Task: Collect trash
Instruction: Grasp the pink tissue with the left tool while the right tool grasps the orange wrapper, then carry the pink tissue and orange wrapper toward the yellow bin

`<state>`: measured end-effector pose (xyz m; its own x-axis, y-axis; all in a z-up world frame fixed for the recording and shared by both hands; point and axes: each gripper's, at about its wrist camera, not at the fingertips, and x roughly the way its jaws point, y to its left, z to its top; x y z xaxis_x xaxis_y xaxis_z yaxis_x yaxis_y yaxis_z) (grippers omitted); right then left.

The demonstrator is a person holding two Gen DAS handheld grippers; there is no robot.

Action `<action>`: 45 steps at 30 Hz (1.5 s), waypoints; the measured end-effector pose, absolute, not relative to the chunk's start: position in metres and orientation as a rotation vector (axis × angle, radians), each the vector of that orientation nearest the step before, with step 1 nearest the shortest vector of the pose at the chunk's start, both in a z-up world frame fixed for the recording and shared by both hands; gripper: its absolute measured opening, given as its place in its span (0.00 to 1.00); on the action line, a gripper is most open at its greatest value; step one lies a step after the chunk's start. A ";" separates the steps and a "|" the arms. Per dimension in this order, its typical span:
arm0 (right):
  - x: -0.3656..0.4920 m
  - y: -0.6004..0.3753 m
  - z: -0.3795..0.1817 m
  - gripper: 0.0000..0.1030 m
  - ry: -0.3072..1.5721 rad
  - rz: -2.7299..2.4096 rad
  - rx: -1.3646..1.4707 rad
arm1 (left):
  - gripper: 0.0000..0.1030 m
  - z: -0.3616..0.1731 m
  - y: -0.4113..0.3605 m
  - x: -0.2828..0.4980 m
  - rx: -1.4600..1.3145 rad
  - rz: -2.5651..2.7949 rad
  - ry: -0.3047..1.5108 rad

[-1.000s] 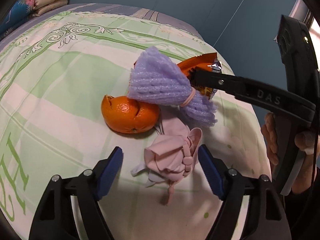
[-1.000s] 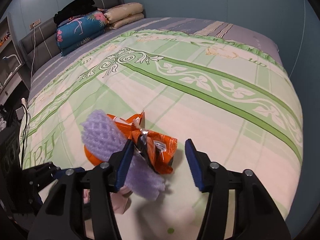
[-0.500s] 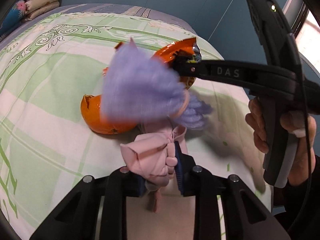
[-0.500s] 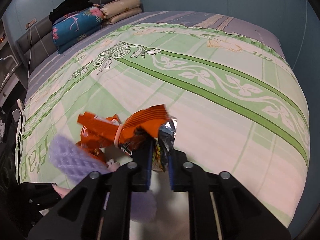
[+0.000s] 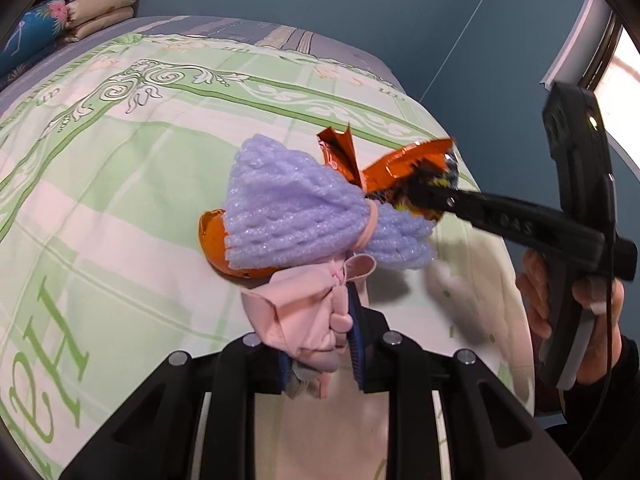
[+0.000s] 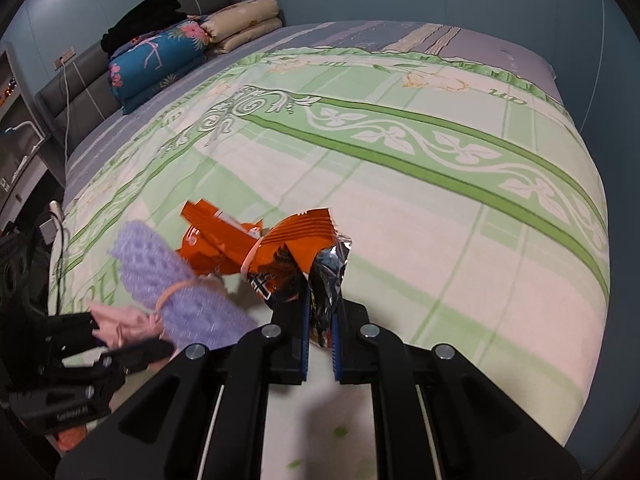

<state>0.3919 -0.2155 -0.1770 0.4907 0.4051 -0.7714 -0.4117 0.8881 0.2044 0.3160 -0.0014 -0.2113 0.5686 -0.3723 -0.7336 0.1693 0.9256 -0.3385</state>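
Observation:
My left gripper [image 5: 320,344] is shut on a crumpled pink wad [image 5: 304,320], held just above the bedspread. My right gripper [image 6: 320,320] is shut on an orange foil snack wrapper [image 6: 296,248], lifted off the bed. A purple foam net [image 5: 292,220] cinched by a rubber band hangs against the wrapper [image 5: 400,164] and rides up with it. The net [image 6: 172,280] sits left of my right gripper's fingers. Half an orange peel [image 5: 214,236] lies on the bed, mostly hidden behind the net. The right gripper [image 5: 420,192] reaches in from the right, held by a hand [image 5: 592,300].
A green and white patterned bedspread [image 6: 400,168] covers the bed, and its edge drops off on the right. Folded quilts and pillows [image 6: 168,52] are stacked at the headboard. A blue wall stands behind the bed. Cables and dark furniture [image 6: 24,184] line the bed's left side.
Both grippers have gone from open to shut, the left on the pink wad and the right on the orange wrapper. The wrapper and the purple net have risen off the bed.

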 end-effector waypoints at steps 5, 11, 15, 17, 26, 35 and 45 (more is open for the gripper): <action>0.363 -0.209 -0.168 0.07 0.921 0.520 -0.015 | 0.21 -0.196 0.005 0.300 -0.236 -0.324 0.888; 0.329 -0.210 -0.149 0.06 0.887 0.526 -0.004 | 0.21 -0.179 0.017 0.273 -0.238 -0.340 0.869; 0.306 -0.215 -0.134 0.06 0.861 0.523 0.005 | 0.21 -0.167 0.026 0.249 -0.223 -0.341 0.855; 0.295 -0.221 -0.126 0.06 0.846 0.519 0.014 | 0.21 -0.161 0.032 0.235 -0.216 -0.344 0.846; 0.257 -0.252 -0.093 0.06 0.767 0.470 0.043 | 0.21 -0.131 0.055 0.183 -0.184 -0.338 0.791; 0.219 -0.295 -0.054 0.06 0.668 0.405 0.077 | 0.21 -0.082 0.054 0.157 -0.148 -0.349 0.676; 0.181 -0.346 -0.023 0.06 0.585 0.306 0.096 | 0.21 -0.042 0.009 0.152 -0.105 -0.420 0.593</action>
<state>0.1814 -0.3457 -0.0234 0.7901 0.3104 -0.5285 -0.2565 0.9506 0.1748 0.1523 0.0091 -0.0417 0.7477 -0.4133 -0.5198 0.3540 0.9103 -0.2146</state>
